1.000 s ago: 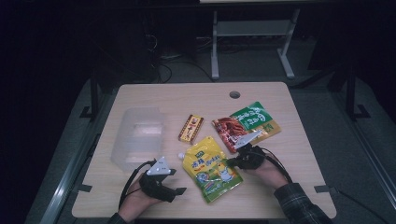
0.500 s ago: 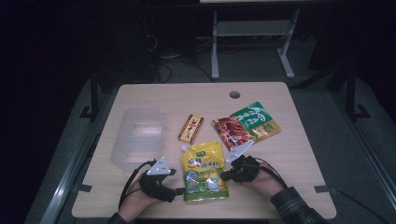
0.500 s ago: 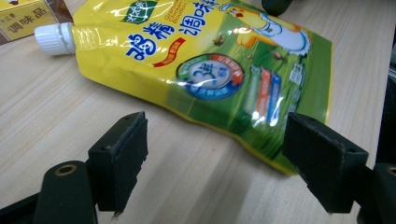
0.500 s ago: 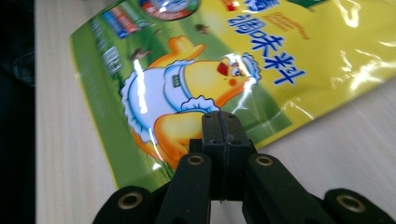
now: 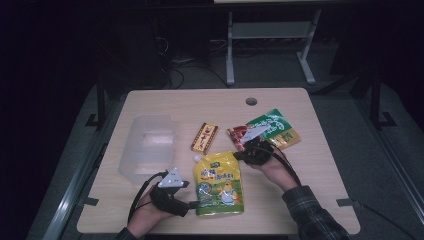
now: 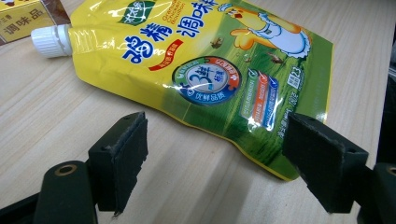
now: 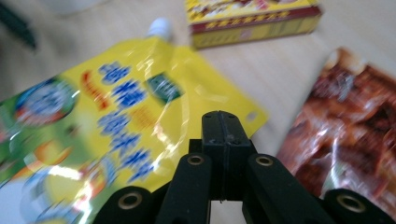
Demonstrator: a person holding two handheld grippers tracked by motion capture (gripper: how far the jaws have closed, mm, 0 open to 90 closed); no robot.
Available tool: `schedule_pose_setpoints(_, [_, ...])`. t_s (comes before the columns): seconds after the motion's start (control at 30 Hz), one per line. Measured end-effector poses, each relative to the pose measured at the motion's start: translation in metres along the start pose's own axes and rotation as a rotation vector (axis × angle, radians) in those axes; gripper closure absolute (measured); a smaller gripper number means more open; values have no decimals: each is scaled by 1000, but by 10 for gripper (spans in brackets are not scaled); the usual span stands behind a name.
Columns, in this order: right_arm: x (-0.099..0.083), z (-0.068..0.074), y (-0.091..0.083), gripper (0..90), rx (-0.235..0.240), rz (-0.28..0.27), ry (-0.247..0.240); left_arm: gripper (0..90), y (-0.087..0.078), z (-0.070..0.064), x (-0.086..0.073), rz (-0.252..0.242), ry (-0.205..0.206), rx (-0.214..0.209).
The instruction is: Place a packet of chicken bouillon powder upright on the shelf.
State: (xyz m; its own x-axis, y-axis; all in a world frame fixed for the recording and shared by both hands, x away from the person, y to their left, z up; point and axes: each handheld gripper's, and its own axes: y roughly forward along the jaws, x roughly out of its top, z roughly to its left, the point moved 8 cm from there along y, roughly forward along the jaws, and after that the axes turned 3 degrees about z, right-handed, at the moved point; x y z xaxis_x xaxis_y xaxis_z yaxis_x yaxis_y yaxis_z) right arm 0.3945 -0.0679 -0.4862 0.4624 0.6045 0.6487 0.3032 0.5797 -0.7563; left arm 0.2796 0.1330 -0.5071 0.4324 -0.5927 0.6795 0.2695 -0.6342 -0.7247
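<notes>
A yellow spouted pouch with a cartoon chicken lies flat at the table's front middle, white cap toward the far side. My left gripper lies at its near left corner, open. In the left gripper view, the left gripper has its jaws wide apart with the pouch's bottom corner just beyond them, untouched. My right gripper hovers by the pouch's far right corner. In the right gripper view, the right gripper is shut and empty over the pouch.
A clear plastic container stands at the left. A small yellow-and-red box lies behind the pouch. A red snack packet overlaps a green one at the right. A cable hole marks the far edge.
The pouch has been straightened and shifted nearer the front edge. My right gripper has drawn back from the pouch's right side toward the red packet. The left gripper has hardly moved.
</notes>
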Motion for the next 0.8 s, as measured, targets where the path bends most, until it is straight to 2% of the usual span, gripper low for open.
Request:
schedule_pose_setpoints(0.03, [0,0,0,898,0,0,0,216,0,0,0,0,0,0])
schedule_pose_setpoints(0.1, [11,-9,12,898,-27,8,-1,216,-1,1,-1,9,9,2])
schedule_pose_setpoints(0.13, [14,-10,16,898,-22,6,13,216,-1,0,0,1,2,-1])
schedule_pose_setpoints(0.17, [16,-12,20,898,-34,17,-3,216,-1,0,0,1,2,-1])
schedule_pose_setpoints(0.27, [21,-16,30,898,-49,28,-12,216,-1,1,-1,4,7,2])
schedule_pose_setpoints(0.37, [21,-17,34,898,-58,38,-15,216,-2,1,-1,5,9,2])
schedule_pose_setpoints(0.4, [19,-17,36,898,-61,49,-12,216,-2,1,-1,4,10,1])
schedule_pose_setpoints(0.43, [16,-18,37,898,-77,71,-30,216,-2,1,-1,4,9,1])
schedule_pose_setpoints(0.8, [3,-22,44,898,-88,128,-40,216,-1,-1,0,1,6,-3])
